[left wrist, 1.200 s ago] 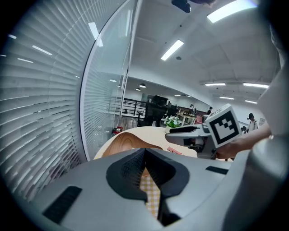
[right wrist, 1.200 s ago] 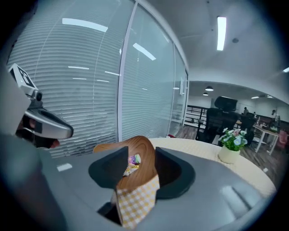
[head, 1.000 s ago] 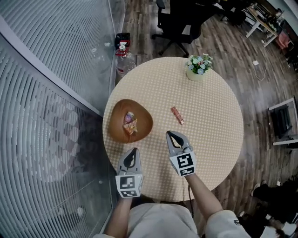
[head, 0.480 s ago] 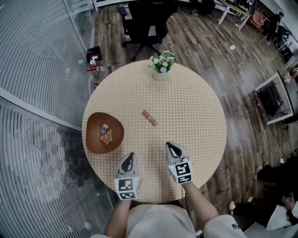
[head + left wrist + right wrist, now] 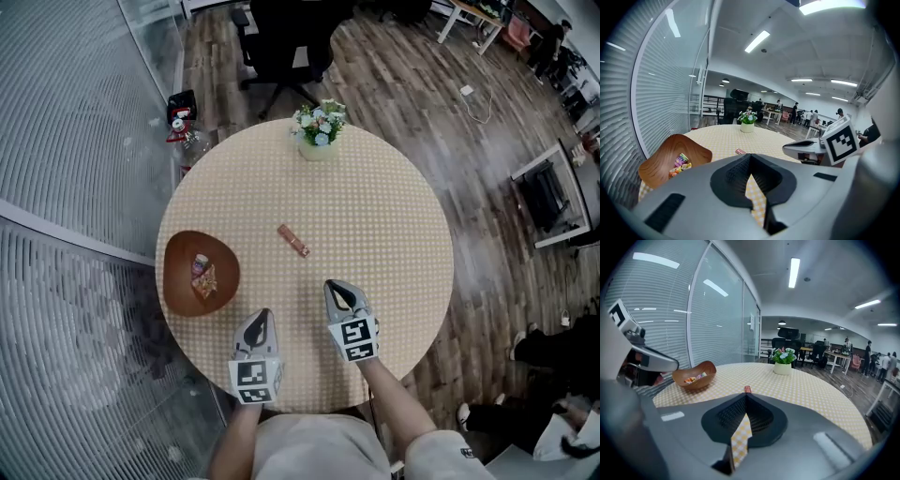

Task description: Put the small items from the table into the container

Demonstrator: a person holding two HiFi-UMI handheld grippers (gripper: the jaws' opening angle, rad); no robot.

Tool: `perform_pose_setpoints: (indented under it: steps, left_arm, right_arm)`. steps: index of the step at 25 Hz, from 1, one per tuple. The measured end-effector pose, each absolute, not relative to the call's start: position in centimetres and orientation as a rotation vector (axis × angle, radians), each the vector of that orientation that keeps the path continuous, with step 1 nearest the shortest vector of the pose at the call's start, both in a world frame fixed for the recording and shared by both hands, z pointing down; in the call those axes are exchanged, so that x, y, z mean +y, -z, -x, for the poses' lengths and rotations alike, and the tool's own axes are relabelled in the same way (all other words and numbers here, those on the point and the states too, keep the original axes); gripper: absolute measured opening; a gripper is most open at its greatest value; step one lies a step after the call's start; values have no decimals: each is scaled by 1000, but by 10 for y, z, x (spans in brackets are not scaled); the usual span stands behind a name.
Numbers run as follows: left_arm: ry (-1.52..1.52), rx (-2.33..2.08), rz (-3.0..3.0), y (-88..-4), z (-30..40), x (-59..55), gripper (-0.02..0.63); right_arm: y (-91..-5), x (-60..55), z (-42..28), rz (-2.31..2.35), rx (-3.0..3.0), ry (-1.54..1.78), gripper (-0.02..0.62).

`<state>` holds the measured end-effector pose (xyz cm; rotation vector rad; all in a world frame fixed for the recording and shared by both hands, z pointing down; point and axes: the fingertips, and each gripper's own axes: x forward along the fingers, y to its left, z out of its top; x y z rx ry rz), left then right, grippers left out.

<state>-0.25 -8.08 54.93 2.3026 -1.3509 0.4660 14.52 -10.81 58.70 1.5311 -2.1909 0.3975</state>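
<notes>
A brown wooden bowl (image 5: 180, 295) sits at the table's left side with several wrapped candies (image 5: 202, 278) in it. One small reddish-brown bar (image 5: 292, 240) lies near the middle of the round checked table (image 5: 394, 234). My left gripper (image 5: 263, 315) hovers at the near edge, right of the bowl, shut and empty. To its right my right gripper (image 5: 331, 285) is shut with nothing in it, below and right of the bar. In the left gripper view the bowl (image 5: 656, 161) is at lower left and the bar (image 5: 740, 151) ahead. In the right gripper view the bar (image 5: 747, 389) lies just beyond the jaws.
A white pot of flowers (image 5: 316, 128) stands at the table's far edge. A glass wall with blinds (image 5: 75, 141) runs along the left. On the floor beyond the table are a water bottle (image 5: 187, 142) and an office chair (image 5: 281, 37).
Both grippers have drawn away from the bowl and the bar, toward the near edge and to the right. Both stayed shut. The head view has shifted, so the table sits more centred.
</notes>
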Motion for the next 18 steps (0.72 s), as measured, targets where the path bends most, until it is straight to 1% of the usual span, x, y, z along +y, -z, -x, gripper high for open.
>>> perform_pose_setpoints:
  steps: [5,6,8,9,11,18]
  left_arm:
    - [-473,-1318,-2319,-554,-11,-91,6]
    - [-476,-1314,-2316,-555,-10,-92,6]
    - [-491,-1318,-2300,-555,2,-95,6]
    - [-496,-1323,-2291,-556,9,-96,6]
    - [-500,-1338,-2269,-560,22,-99,6]
    - [-533,-1379,-2192,-581,54,-105,6]
  right_arm:
    - [-610,-157,-144,-1497,-2163,-431,2]
    - [-614,-168,-140,-1482,-2171,-444,17]
    - [-627,-190,-124,-1426,-2195,-500,149]
    - [-635,-200,-116,-1392,-2195,-518,178]
    - [-650,-218,-109,-1333,-2171,-507,196]
    - [-699,-253,-102,-1203,-2053,-461,196]
